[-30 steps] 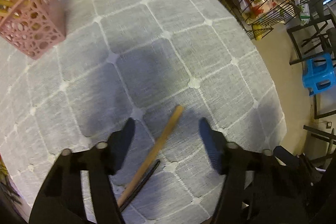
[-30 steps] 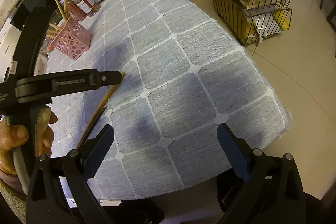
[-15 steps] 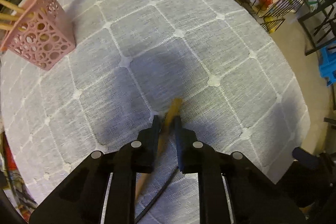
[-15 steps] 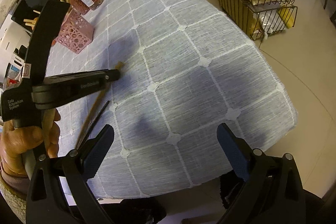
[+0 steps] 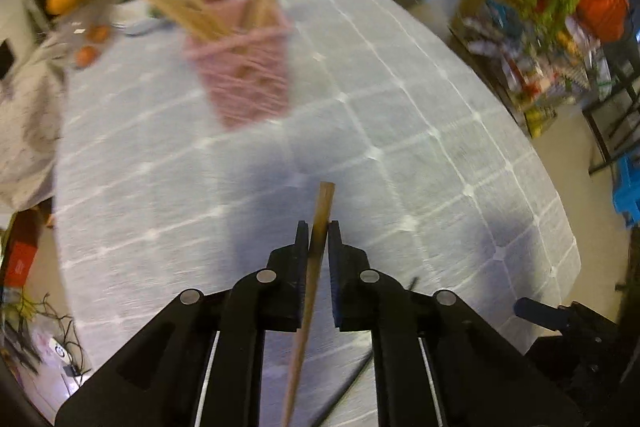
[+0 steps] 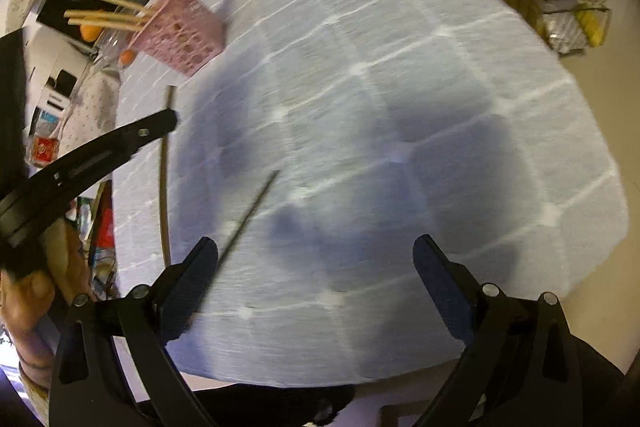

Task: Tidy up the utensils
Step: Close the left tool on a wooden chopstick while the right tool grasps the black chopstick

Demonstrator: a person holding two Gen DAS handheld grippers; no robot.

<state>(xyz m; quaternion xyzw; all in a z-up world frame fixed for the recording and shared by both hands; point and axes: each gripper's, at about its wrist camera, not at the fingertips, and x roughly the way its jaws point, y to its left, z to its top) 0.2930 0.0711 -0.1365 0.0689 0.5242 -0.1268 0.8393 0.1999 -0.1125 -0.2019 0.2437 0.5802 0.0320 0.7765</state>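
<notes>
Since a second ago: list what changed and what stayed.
The left gripper closed on the wooden chopstick and lifted it off the tablecloth, toward the pink holder. The dark chopstick stays lying there; the right gripper stays open, empty.

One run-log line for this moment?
left gripper: shut on wooden chopstick | right gripper: open, empty | black chopstick: on table | pink holder: ahead

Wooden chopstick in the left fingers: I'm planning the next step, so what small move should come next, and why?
Probably carry the wooden chopstick toward the pink holder. The left gripper is shut on it, and similar sticks already stand in that holder.
</notes>
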